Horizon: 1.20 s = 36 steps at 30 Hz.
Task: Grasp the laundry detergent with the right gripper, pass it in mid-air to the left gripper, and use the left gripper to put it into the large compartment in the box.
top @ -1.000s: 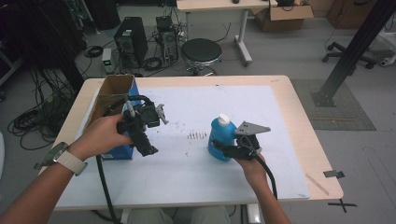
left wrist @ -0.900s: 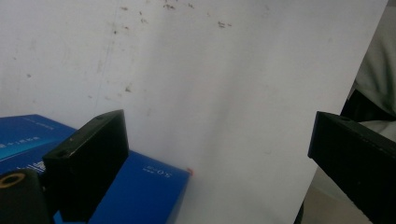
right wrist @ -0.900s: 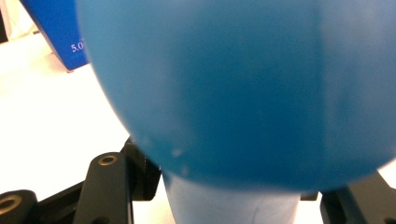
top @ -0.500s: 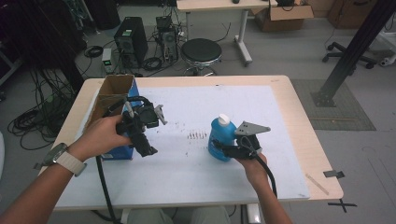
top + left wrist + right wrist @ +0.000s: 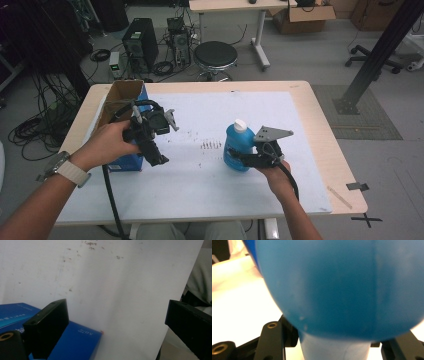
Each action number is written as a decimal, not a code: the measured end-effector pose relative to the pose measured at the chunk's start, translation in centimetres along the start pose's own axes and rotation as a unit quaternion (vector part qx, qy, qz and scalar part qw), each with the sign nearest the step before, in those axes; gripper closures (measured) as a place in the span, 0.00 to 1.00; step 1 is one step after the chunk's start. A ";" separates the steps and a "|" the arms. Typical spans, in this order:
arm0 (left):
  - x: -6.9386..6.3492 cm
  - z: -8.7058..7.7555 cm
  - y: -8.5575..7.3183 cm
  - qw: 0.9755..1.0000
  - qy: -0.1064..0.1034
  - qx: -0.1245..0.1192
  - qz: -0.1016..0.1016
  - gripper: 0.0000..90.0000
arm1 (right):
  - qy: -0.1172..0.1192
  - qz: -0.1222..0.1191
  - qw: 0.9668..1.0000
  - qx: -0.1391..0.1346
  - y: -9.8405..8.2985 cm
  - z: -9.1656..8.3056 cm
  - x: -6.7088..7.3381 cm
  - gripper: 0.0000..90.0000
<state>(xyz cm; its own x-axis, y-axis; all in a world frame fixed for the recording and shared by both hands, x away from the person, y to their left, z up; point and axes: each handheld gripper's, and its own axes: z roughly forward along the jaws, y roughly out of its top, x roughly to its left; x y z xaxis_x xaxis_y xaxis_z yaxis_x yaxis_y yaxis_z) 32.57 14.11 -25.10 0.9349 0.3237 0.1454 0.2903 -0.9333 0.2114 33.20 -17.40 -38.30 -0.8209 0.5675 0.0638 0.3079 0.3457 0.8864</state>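
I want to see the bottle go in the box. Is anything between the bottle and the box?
Only the left tongs, held open above the table just right of the box. The bare sheet between holds nothing else. The right tongs are shut on the bottle.

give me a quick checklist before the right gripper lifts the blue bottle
1. Grip: right gripper shut on the blue bottle, low on its body: ok.
2. Bottle upright on the white sheet: ok.
3. White cap on; whether it is screwed tight: cannot tell.
4. Left gripper open with nothing between its jaws, over the sheet beside the blue box: ok.
5. Room around the bottle: bare sheet on every side, left gripper well apart from it: ok.
6. How full or heavy the bottle is: cannot tell.
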 end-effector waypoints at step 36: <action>-1.5 -4.4 5.2 0.997 -0.023 -0.018 0.076 0.06 | 0.190 -0.093 0.977 0.028 5.4 -1.6 1.4 0.48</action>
<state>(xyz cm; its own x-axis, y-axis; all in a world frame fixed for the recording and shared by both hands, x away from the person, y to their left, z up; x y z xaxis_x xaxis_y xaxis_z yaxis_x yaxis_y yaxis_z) 31.76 9.46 -19.95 0.9763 0.1702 0.1335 0.1376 -0.9648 0.2242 32.95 -15.91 -32.74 -0.9812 0.1765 0.0782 0.1528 0.4625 0.8734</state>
